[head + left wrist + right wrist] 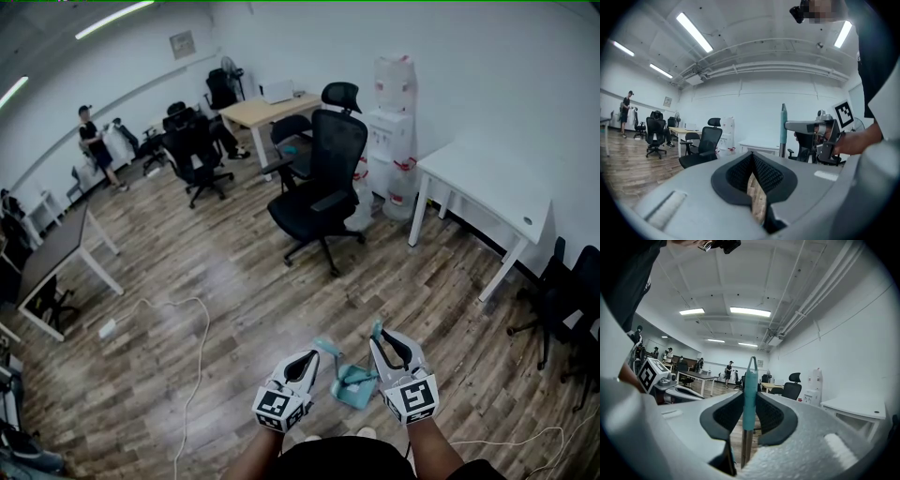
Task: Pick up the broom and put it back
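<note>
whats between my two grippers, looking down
In the head view, a teal piece, the broom's head or a dustpan, lies on the wood floor between the left gripper and the right gripper, which clamps the broom handle.

The broom (749, 392) stands upright, its teal grip with a hanging loop above a metal shaft, clamped in the right gripper (750, 401).

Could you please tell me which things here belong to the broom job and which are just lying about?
Job: broom; right gripper, shut on its handle; teal dustpan on the floor below.
Lying about: black office chair; white table; water dispenser; white cable on the floor; left gripper, shut and empty.
</note>
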`<control>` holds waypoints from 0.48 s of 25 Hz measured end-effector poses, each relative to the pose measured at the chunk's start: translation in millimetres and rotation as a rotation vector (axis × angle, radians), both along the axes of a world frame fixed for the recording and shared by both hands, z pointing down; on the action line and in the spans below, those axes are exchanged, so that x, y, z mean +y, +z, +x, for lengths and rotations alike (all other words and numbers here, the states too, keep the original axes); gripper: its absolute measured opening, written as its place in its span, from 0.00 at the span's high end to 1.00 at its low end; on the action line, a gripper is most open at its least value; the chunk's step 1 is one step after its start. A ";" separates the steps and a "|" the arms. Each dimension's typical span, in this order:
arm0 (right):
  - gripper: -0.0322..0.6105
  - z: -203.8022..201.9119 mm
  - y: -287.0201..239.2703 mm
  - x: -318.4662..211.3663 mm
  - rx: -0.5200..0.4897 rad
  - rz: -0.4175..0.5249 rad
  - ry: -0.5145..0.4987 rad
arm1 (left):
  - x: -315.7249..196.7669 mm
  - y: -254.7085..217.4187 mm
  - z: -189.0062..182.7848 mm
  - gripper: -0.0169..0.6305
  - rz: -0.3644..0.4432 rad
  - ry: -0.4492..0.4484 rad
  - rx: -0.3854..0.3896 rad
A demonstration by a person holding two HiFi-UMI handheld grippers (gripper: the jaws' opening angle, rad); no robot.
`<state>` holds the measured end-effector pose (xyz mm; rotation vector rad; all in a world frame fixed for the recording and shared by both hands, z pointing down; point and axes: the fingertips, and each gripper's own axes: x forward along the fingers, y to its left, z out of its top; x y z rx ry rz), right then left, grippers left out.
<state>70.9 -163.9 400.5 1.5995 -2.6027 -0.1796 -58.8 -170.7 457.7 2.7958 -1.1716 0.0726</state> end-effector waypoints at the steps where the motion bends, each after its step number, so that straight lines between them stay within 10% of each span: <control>1: 0.82 0.4 2.7 0.4 0.000 -0.004 0.005 | -1.5 3.5 -2.6 0.95 -0.005 -0.005 0.023; 12: 0.81 7.1 42.5 -0.1 0.017 -0.089 0.016 | 3.6 20.0 -0.5 0.95 -0.010 0.007 -0.089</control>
